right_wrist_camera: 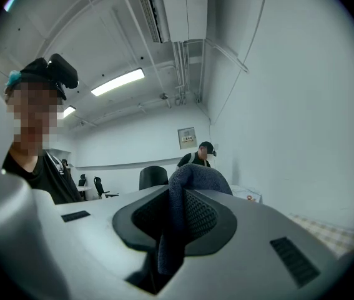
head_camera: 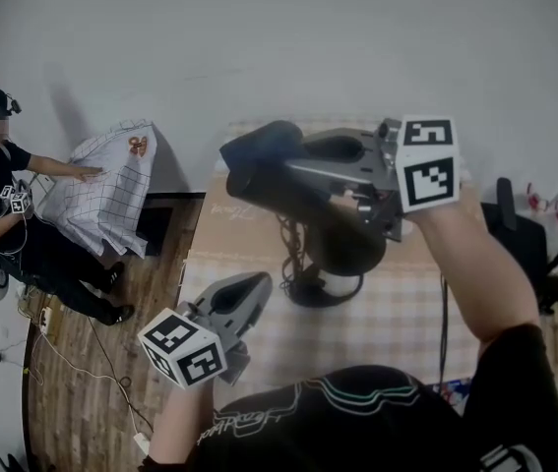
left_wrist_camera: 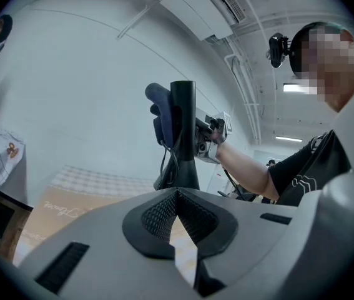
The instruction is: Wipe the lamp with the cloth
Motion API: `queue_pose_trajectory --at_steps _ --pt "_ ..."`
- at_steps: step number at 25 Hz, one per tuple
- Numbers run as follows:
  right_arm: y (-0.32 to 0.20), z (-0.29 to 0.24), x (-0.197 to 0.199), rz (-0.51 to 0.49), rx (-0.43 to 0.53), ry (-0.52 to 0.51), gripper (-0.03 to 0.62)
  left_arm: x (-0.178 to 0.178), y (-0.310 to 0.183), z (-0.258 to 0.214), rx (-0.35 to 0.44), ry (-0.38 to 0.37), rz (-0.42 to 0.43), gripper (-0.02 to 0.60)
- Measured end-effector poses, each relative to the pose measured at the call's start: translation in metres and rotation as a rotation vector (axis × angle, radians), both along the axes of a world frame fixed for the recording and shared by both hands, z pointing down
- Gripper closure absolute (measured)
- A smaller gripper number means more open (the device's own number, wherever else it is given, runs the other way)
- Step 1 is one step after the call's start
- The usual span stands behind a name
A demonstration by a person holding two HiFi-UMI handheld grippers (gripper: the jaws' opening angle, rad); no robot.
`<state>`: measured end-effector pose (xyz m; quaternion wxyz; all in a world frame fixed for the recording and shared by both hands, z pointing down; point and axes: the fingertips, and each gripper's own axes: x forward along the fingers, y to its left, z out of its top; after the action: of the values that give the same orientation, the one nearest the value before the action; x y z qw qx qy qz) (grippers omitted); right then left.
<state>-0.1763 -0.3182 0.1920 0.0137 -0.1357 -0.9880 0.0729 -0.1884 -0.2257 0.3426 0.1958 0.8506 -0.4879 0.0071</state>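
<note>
Over the checked tablecloth (head_camera: 387, 313), the right gripper (head_camera: 259, 178) is held high, and its jaws are clamped tight on the dark blue cloth (head_camera: 261, 146). From the right gripper view, the cloth (right_wrist_camera: 192, 180) is seen pinched between the ribbed pads, one fold bulging above them and a tail hanging below. The black lamp (head_camera: 342, 244) is stood at the middle of the table, on a round base. In the left gripper view the lamp (left_wrist_camera: 183, 124) is shown as an upright column, and the cloth (left_wrist_camera: 158, 108) is pressed in beside its upper part; actual contact cannot be confirmed. The left gripper (head_camera: 257, 285) is kept low, near the table's front left edge and well apart from the lamp. Its jaws are brought together at the tips, and nothing is held between them. Cursive script (left_wrist_camera: 61, 208) is printed on a tan band of the tablecloth, but it cannot be read. A small wall sign (right_wrist_camera: 187, 136) is caught in the right gripper view, its print too small to make out.
</note>
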Motion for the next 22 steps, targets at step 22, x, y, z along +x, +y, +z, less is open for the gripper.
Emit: queue_pose_trajectory --at_steps 22 --pt "-0.027 0.072 0.047 0.06 -0.116 0.103 0.537 0.038 0.011 0.015 -0.001 0.022 -0.014 0.581"
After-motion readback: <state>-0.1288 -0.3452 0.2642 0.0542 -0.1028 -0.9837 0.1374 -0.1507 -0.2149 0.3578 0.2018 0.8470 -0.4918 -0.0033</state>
